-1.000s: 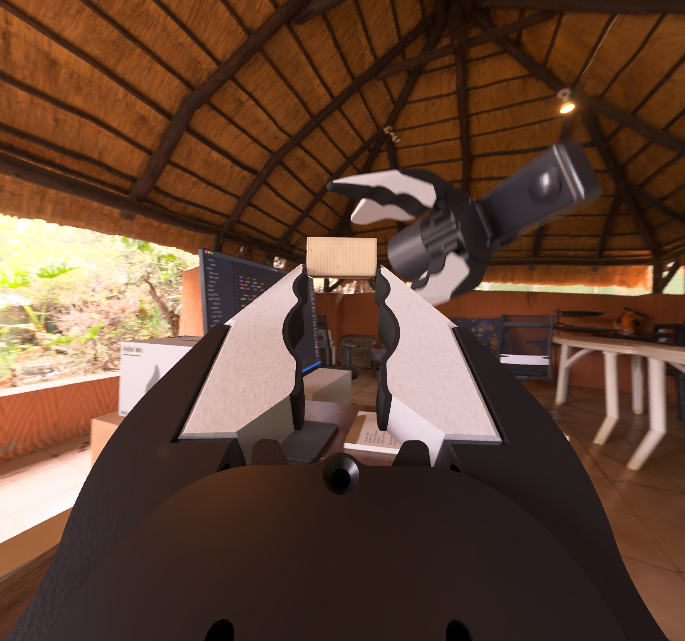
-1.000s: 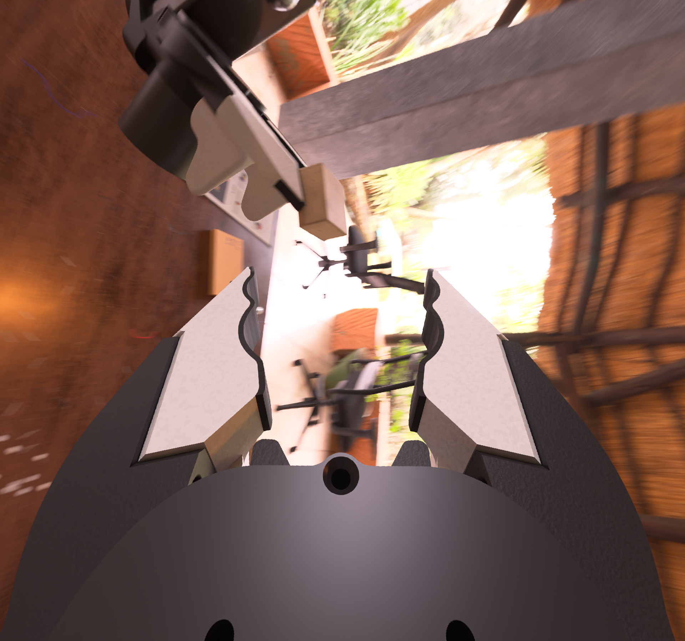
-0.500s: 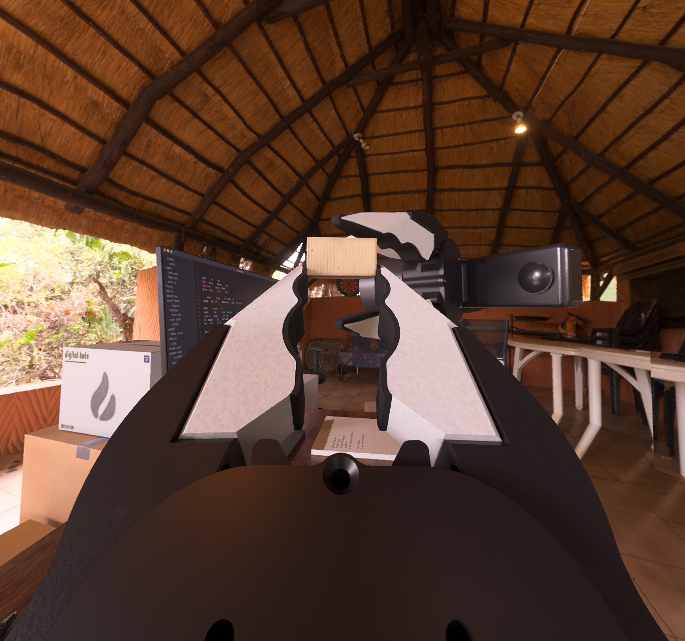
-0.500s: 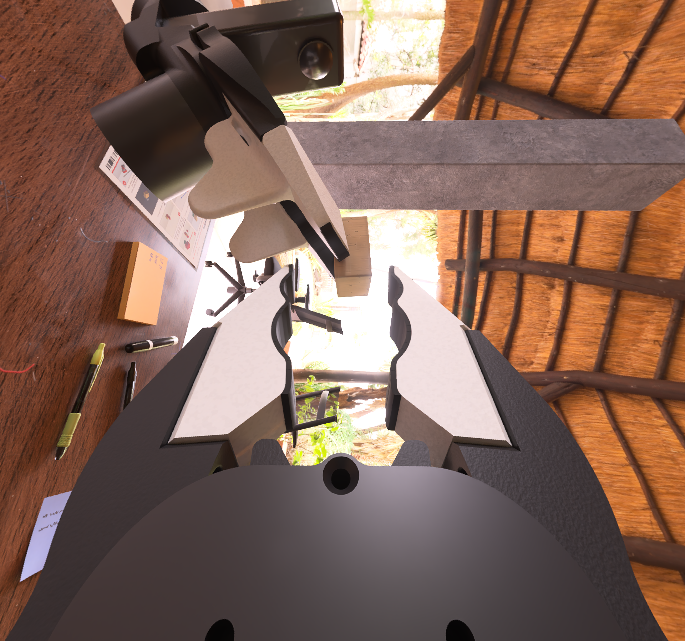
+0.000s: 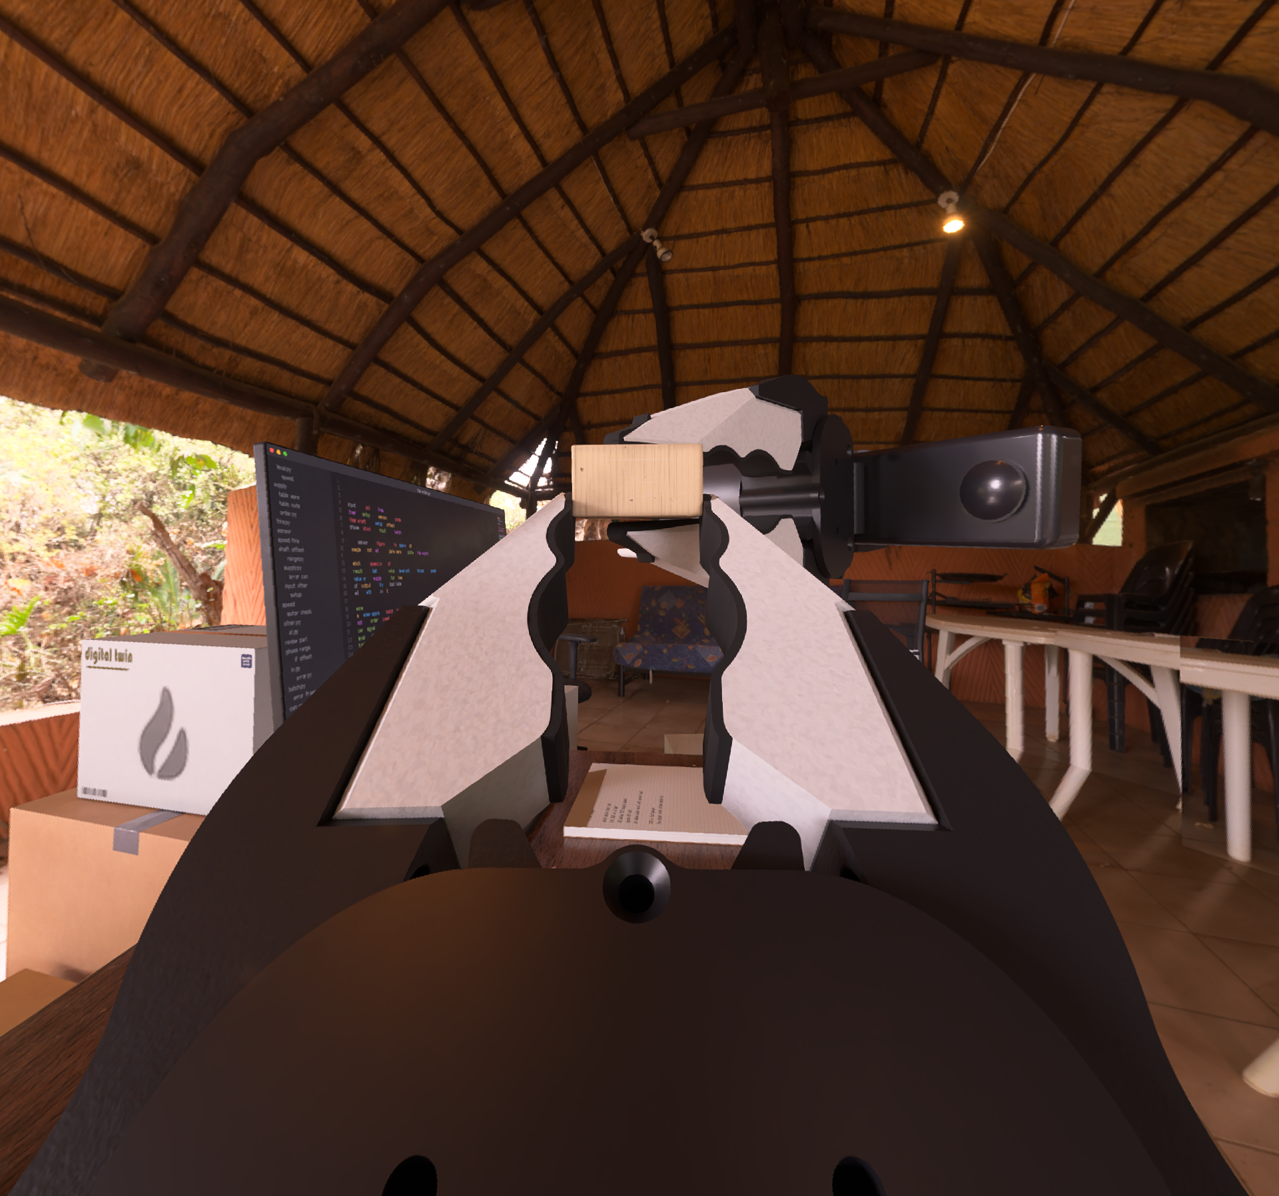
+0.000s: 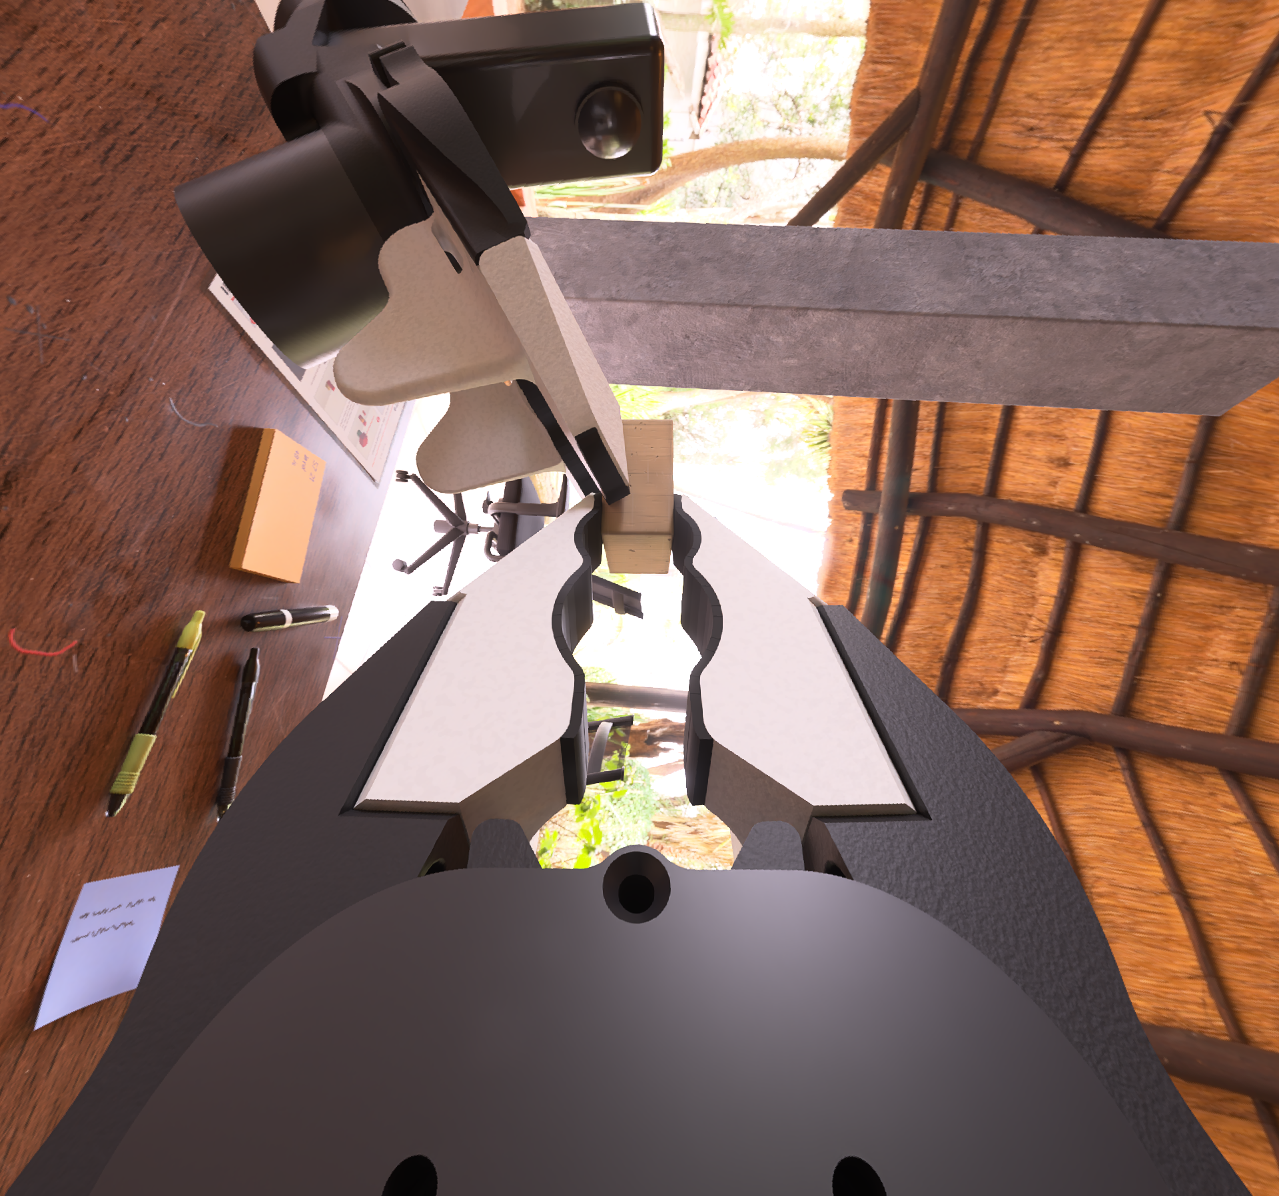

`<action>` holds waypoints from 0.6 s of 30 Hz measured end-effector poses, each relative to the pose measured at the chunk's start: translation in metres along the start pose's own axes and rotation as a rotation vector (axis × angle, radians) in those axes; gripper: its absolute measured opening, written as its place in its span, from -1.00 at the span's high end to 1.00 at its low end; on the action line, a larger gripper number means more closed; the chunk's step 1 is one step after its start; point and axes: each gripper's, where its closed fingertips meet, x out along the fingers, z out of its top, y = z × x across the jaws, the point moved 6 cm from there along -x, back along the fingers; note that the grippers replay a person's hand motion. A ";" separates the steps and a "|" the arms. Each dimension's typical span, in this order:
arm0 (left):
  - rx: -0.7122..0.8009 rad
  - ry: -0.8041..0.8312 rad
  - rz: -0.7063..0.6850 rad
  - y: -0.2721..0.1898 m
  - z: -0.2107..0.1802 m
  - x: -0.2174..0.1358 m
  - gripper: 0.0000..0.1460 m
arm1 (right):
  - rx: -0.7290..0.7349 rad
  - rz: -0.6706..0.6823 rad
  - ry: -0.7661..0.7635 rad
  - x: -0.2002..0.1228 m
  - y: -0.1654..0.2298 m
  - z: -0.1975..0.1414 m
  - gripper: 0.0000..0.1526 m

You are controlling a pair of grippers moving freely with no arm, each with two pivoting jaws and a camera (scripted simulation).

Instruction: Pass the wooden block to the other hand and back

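Block held between two claws

The left claw (image 5: pixel 637 505) and the right claw (image 6: pixel 633 526) both clamp the wooden block (image 5: pixel 635 489) at their fingertips, above the desk (image 6: pixel 104 332).

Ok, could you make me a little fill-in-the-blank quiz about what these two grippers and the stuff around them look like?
1. The left gripper and right gripper both have their fingertips around one wooden ____.
2. The notepad lying on the brown table is ____ in colour.
3. Overhead, dark poles carry a ____ roof.

Missing words: block; orange; thatched.
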 end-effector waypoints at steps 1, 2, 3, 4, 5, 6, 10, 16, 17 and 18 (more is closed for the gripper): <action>-0.001 0.002 -0.001 0.000 -0.001 0.000 0.51 | 0.004 0.008 0.001 -0.001 0.000 0.000 0.75; -0.002 0.000 -0.004 -0.001 -0.001 0.001 0.51 | 0.009 0.013 -0.001 -0.001 0.000 0.000 0.75; -0.002 -0.001 -0.006 -0.001 -0.001 0.001 0.51 | 0.014 0.016 -0.003 -0.002 -0.001 0.000 0.75; 0.000 0.000 -0.005 -0.002 -0.001 0.001 0.51 | 0.018 0.018 -0.008 -0.002 -0.001 0.000 0.75; 0.005 0.003 -0.004 -0.002 -0.002 0.001 0.51 | 0.021 0.022 -0.012 -0.003 0.000 0.000 0.75; 0.006 0.007 -0.004 -0.002 -0.002 0.002 0.51 | 0.021 0.026 -0.013 -0.003 0.000 0.000 0.75; -0.004 0.002 -0.027 -0.004 -0.003 0.002 0.51 | 0.039 0.048 -0.019 -0.005 -0.001 0.000 0.75; -0.028 0.016 -0.037 -0.003 -0.007 0.003 0.51 | 0.134 0.097 -0.041 -0.006 0.000 -0.004 0.75; -0.029 0.015 -0.032 -0.002 -0.008 0.003 0.51 | 0.145 0.091 -0.044 -0.006 0.000 -0.006 0.75; -0.020 0.012 -0.020 0.000 -0.008 0.003 0.51 | 0.160 0.081 -0.048 -0.005 0.001 -0.007 0.75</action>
